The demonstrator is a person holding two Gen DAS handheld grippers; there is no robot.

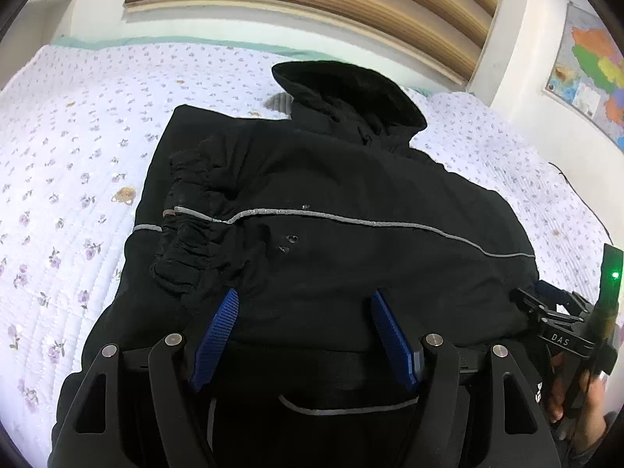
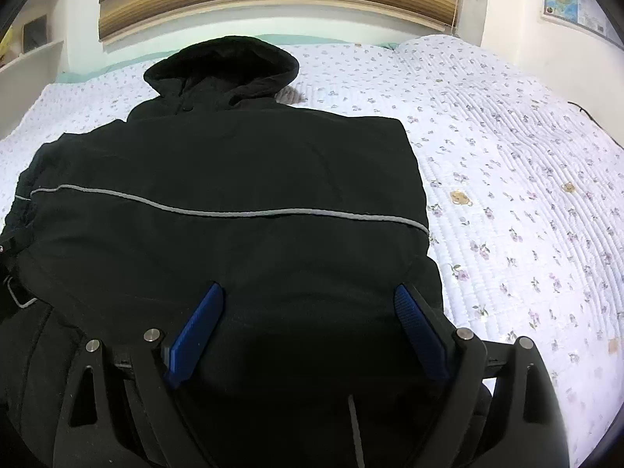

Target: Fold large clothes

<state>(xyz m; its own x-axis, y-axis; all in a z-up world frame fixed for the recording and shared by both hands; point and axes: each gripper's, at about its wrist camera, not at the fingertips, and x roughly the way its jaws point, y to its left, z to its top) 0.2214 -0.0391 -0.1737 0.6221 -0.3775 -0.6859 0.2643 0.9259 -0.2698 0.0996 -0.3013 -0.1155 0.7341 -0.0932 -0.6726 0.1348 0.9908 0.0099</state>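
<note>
A large black hooded jacket (image 1: 331,202) with a thin grey reflective stripe lies on the bed, hood (image 1: 351,89) toward the far wall. A sleeve with a gathered cuff (image 1: 187,226) is folded across its left side. My left gripper (image 1: 304,300) is open, blue pads spread over the jacket's near part, holding nothing. In the right wrist view the same jacket (image 2: 234,179) fills the middle and left. My right gripper (image 2: 310,292) is open above the jacket's near right part. The right gripper's body also shows in the left wrist view (image 1: 565,331) at the jacket's right edge.
The bed is covered by a white quilt with small purple flowers (image 2: 526,195), bare to the right and the left (image 1: 58,156) of the jacket. A window blind (image 1: 312,7) hangs behind the bed. A map (image 1: 592,74) hangs on the right wall. A thin cable (image 2: 592,117) lies at the bed's right edge.
</note>
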